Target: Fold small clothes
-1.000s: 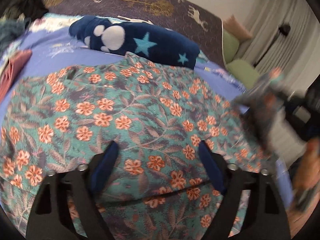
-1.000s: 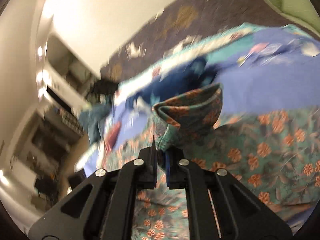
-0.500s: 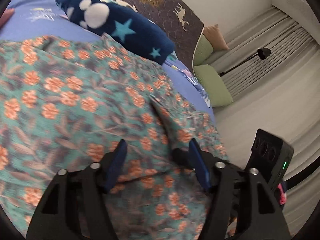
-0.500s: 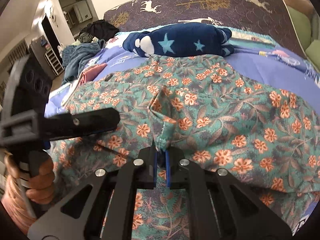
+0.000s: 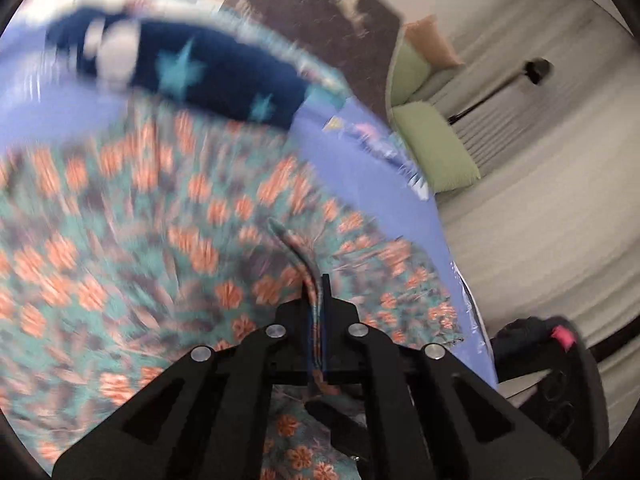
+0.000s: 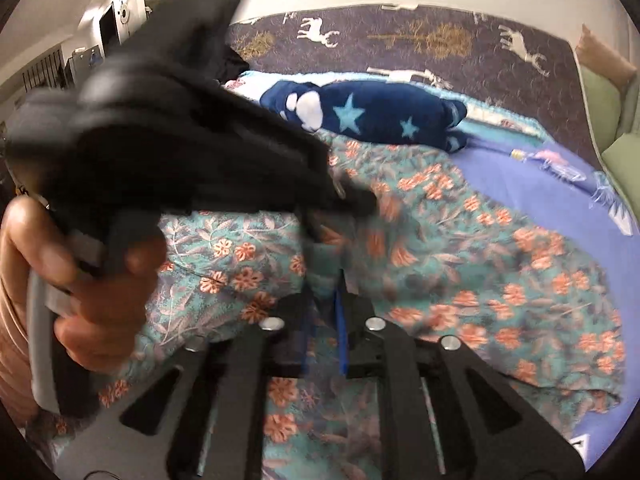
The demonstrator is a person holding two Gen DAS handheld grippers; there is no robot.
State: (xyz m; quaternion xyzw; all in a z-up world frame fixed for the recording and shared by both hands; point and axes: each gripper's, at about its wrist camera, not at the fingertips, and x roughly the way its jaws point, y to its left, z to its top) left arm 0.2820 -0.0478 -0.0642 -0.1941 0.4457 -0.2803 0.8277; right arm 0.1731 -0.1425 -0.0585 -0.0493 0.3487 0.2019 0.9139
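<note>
Left wrist view: the left gripper (image 5: 318, 304) is pinching a raised ridge of the floral garment (image 5: 168, 248), its jaws having just closed onto the fold; the garment is lying spread on the bed (image 5: 360, 168), reaching near the bed's right edge, with motion blur smearing its far side. Right wrist view: the right gripper (image 6: 325, 312) is standing narrowly parted, jaws having just opened, cloth lying between them but contact unclear; the hand (image 6: 80, 280) is blocking the left side.
</note>
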